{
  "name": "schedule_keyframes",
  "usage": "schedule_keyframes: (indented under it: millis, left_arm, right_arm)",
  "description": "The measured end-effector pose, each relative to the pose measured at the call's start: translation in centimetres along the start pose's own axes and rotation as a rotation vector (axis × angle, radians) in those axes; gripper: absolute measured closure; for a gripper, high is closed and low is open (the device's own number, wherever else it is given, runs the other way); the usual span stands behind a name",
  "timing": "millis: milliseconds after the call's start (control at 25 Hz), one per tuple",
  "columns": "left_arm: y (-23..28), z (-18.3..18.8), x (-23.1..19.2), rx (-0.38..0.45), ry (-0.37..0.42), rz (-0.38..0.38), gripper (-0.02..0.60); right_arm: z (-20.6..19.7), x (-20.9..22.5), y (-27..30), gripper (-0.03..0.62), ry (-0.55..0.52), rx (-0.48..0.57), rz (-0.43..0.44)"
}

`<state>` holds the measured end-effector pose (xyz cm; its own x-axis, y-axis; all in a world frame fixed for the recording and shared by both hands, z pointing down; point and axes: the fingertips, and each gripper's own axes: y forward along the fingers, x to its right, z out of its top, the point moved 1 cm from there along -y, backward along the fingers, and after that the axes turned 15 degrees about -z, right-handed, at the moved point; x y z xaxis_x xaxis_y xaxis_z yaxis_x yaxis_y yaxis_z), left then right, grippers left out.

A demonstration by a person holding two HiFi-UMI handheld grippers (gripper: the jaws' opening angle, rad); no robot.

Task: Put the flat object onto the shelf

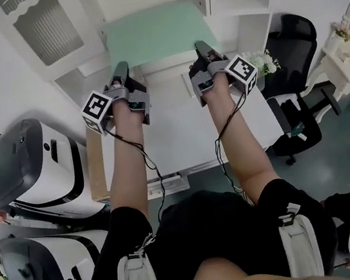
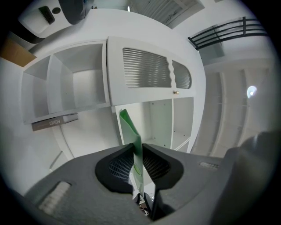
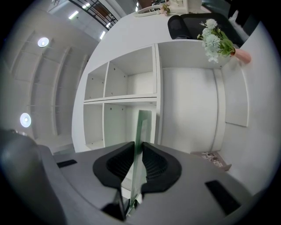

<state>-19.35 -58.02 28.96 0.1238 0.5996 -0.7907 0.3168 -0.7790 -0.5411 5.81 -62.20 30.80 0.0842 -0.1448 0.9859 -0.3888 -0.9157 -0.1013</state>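
Observation:
A flat pale green board [image 1: 156, 33] is held level in front of the white shelf unit [image 1: 225, 1]. My left gripper [image 1: 120, 70] is shut on the board's near left edge, and my right gripper [image 1: 202, 49] is shut on its near right edge. In the left gripper view the green board [image 2: 131, 132] shows edge-on between the dark pads [image 2: 117, 166]. The right gripper view has the same board [image 3: 141, 132] clamped between the pads [image 3: 154, 165], pointing at an open shelf compartment [image 3: 116, 121]. The far part of the board reaches into the shelf opening.
The white desk [image 1: 181, 135] lies under my arms. A cabinet door with slats [image 2: 149, 68] hangs above the opening. White flowers in a pink vase [image 3: 219, 41] and a black office chair [image 1: 289, 50] stand to the right. Two white machines [image 1: 30, 167] sit at the left.

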Motion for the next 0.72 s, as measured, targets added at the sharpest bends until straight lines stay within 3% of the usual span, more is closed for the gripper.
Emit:
schedule_keyframes:
  millis: [720]
  left_arm:
    - [7.2,2.9,-4.1,-0.002,-0.045,0.072,0.497]
  right_arm:
    - [2.7,0.0,8.8,0.530,0.064,-0.006,-0.119]
